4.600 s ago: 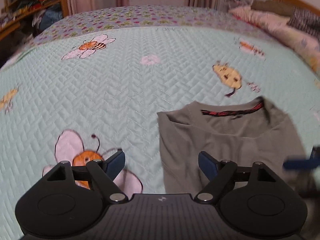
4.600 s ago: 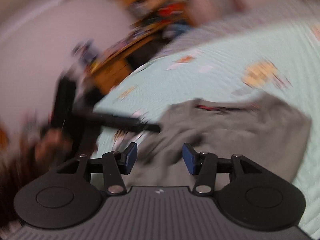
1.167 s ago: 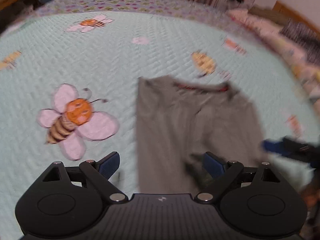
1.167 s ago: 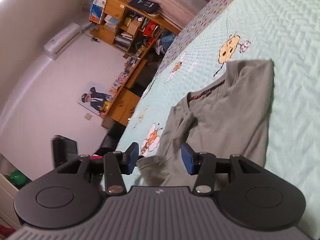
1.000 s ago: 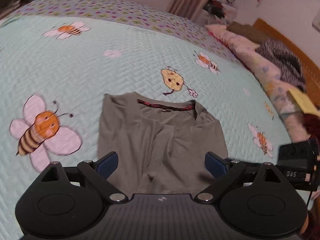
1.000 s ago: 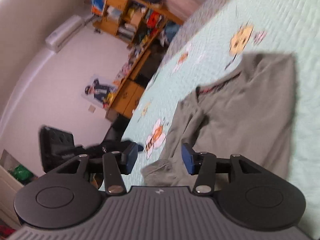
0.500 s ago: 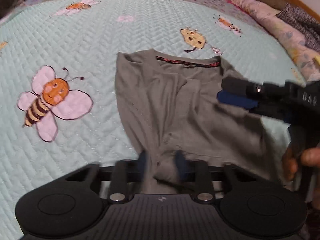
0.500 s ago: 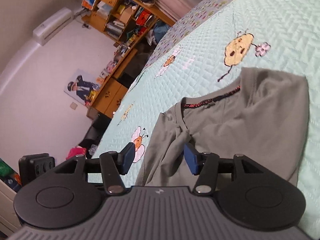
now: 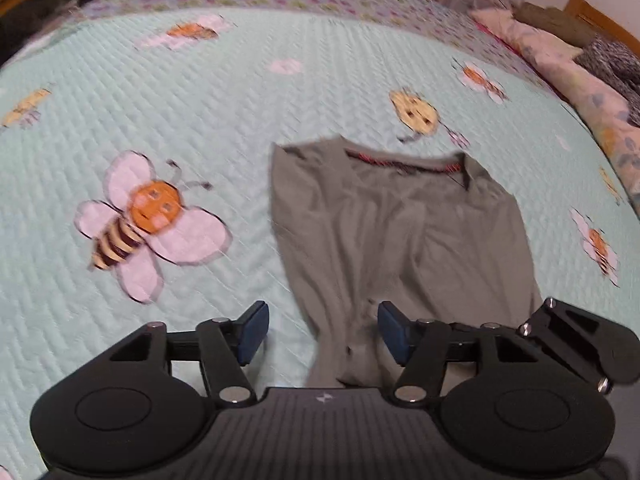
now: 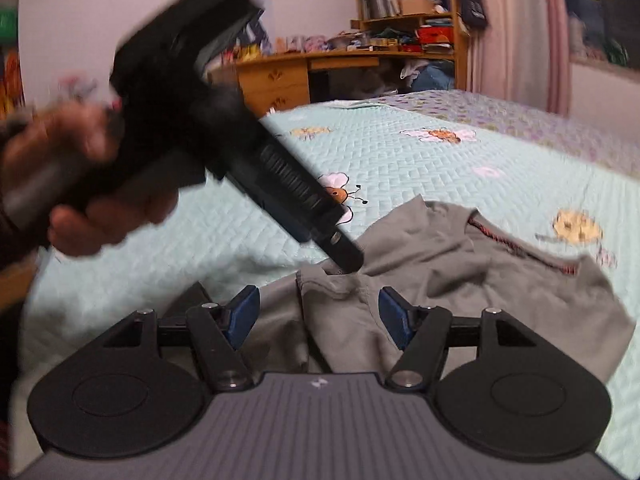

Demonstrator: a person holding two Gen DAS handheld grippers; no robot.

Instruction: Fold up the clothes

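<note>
A grey shirt (image 9: 400, 232) with a red-lined collar (image 9: 404, 164) lies partly folded on the mint quilt (image 9: 200, 100). My left gripper (image 9: 322, 332) hovers over the shirt's near hem. Its jaws are opening, with bunched cloth between them close to the right pad, and neither pad presses on it. In the right wrist view a hand (image 10: 80, 184) holds the left gripper (image 10: 346, 256), tip down on a fold of the shirt (image 10: 460, 280). My right gripper (image 10: 318, 320) has its jaws opening over the shirt's near edge, cloth between them, not pinched. Part of the right gripper's body (image 9: 576, 340) shows beside the left one.
The quilt carries bee pictures (image 9: 148, 220). Pillows (image 9: 580, 68) line the bed's right side. Beyond the bed's far end stand a wooden desk (image 10: 320, 76), cluttered shelves (image 10: 408, 0) and a pink curtain (image 10: 516, 32).
The left jaws, nearly shut on the shirt's hem half a second ago, have opened. The right gripper rolled upright and moved from over the shirt to beside the left gripper.
</note>
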